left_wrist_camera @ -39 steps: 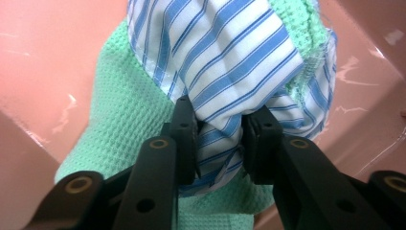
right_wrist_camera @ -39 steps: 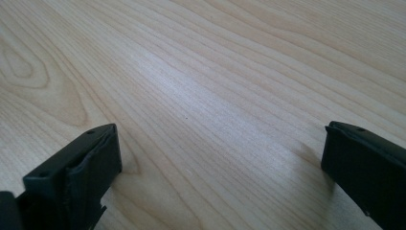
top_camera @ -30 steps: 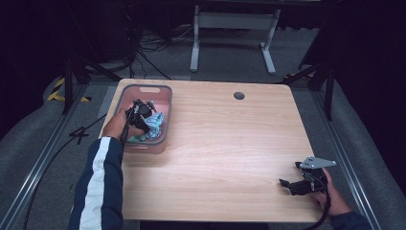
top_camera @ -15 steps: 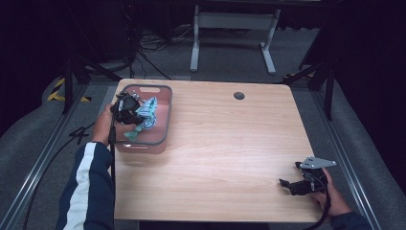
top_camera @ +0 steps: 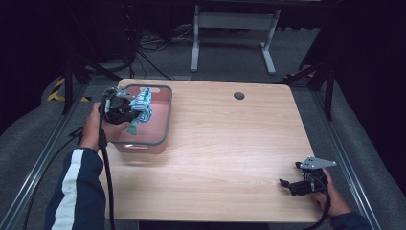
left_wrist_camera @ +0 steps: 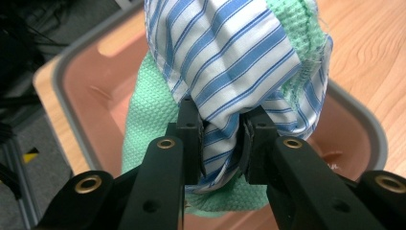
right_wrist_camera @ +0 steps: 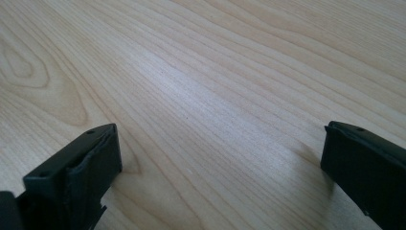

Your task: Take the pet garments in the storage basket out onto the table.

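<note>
My left gripper (top_camera: 130, 111) (left_wrist_camera: 221, 134) is shut on a bunch of cloth: a blue-and-white striped cloth (left_wrist_camera: 230, 62) (top_camera: 142, 103) pinched between the jaws, with a green knitted cloth (left_wrist_camera: 143, 124) hanging along with it. The bundle hangs above a pink bin with a grey rim (top_camera: 160, 122) (left_wrist_camera: 91, 91) at the table's far left. My right gripper (top_camera: 292, 186) (right_wrist_camera: 220, 167) rests low over the wooden table near the front right corner, its jaws wide apart with bare wood between them.
The wooden table (top_camera: 230, 143) has a round cable hole (top_camera: 239, 96) at the back. A black cable (top_camera: 106, 167) trails from the left gripper over the table's left edge. A metal stand (top_camera: 230, 24) stands on the floor behind the table.
The left gripper has risen out of the bin toward its left rim, lifting the cloths with it. The right gripper has stayed where it was.
</note>
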`<state>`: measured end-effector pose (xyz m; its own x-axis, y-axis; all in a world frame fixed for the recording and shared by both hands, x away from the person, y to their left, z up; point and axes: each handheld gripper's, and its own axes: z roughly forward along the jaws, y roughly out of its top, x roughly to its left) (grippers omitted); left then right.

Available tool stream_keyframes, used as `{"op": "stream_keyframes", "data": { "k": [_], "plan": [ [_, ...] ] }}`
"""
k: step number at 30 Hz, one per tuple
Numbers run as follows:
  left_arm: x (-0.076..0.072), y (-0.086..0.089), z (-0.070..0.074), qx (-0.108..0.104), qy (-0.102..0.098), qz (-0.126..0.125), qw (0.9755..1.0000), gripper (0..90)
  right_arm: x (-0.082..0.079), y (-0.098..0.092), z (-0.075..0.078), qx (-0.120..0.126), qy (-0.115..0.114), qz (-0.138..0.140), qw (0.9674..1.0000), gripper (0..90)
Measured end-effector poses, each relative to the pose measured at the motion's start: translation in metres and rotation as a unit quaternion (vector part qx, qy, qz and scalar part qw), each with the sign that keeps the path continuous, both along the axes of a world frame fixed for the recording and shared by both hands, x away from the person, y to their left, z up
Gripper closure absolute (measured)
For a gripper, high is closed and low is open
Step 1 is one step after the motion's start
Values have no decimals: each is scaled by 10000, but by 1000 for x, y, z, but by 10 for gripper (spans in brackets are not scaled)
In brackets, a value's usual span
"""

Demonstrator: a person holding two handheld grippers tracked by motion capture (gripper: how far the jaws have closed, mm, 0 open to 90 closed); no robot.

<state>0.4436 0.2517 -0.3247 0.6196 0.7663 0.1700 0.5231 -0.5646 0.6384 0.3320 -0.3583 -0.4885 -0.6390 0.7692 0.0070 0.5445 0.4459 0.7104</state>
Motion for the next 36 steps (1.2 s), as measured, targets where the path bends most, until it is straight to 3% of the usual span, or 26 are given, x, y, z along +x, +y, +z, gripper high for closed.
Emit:
{"op": "stream_keyframes", "data": {
  "k": [13, 25, 36],
  "plan": [
    [-17, -13, 30, -58, -416, -216, 9989, 739, 0, 0, 0, 0, 0, -1, 10000, 5],
    [-27, -37, 47, -49, -559, -573, 9968, 739, 0, 0, 0, -1, -4, -1, 10000, 5],
    [-35, -74, 59, 33, -705, -1119, 9912, 738, 0, 0, 0, -2, -4, -1, 10000, 5]
  ]
}}
